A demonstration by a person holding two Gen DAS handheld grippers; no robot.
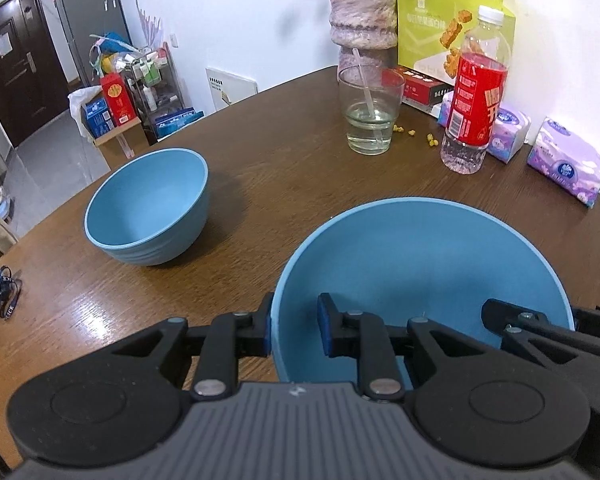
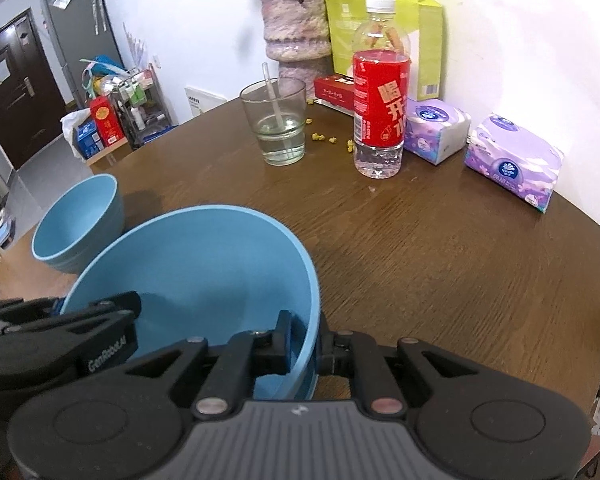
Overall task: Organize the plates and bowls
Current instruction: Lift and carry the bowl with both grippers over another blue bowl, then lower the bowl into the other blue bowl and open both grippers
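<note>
A large blue bowl [image 1: 420, 264] sits close in front of both grippers on the brown table [image 1: 280, 168]. My left gripper [image 1: 296, 330] straddles its left rim, one finger outside and one inside, with a gap to the wall. My right gripper [image 2: 304, 346] is shut on the bowl's right rim [image 2: 312, 300]; it also shows in the left wrist view [image 1: 540, 328]. A second, smaller blue bowl [image 1: 148, 208] stands upright to the left, also seen in the right wrist view [image 2: 76, 224].
At the back stand a glass of water with a straw [image 1: 370, 110], a red-labelled bottle [image 1: 474, 104], a vase [image 1: 362, 20], a green snack bag [image 1: 432, 36], tissue packs [image 1: 566, 160] and crumbs. The table edge curves off to the left.
</note>
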